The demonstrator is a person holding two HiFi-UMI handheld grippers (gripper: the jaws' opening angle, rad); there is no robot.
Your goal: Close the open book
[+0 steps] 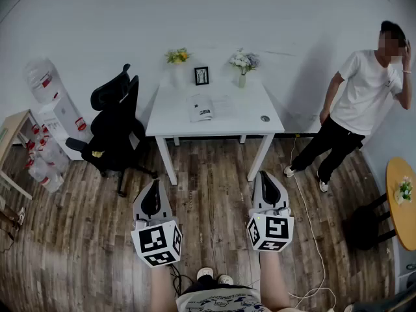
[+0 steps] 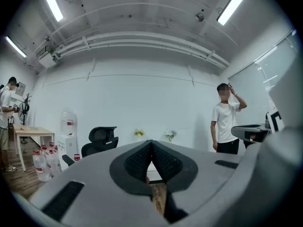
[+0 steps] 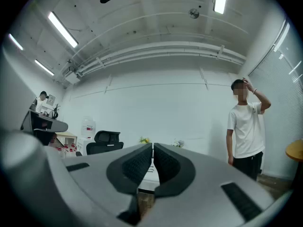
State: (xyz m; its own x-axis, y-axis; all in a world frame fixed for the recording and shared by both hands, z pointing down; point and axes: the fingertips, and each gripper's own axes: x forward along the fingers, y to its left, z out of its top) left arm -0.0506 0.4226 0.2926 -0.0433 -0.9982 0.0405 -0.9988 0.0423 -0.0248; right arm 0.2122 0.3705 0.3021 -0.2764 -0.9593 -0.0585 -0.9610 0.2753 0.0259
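An open book (image 1: 201,107) lies flat on the white table (image 1: 253,119) near the far wall, its pages facing up. Both grippers hang over the wooden floor well short of the table. My left gripper (image 1: 153,188) points level toward the table with its jaws shut and empty; in the left gripper view (image 2: 151,144) the pads meet at the tip. My right gripper (image 1: 265,179) also points level, jaws shut on nothing, as the right gripper view (image 3: 153,147) shows. The table edge (image 3: 147,176) shows between the right jaws.
A black office chair (image 1: 114,122) stands left of the table. A person (image 1: 359,103) in a white shirt stands at the right by the wall. Flower vases (image 1: 242,67), a picture frame (image 1: 201,75) sit on the table. Water bottles (image 1: 44,161) crowd the left; a round table (image 1: 402,203) at right.
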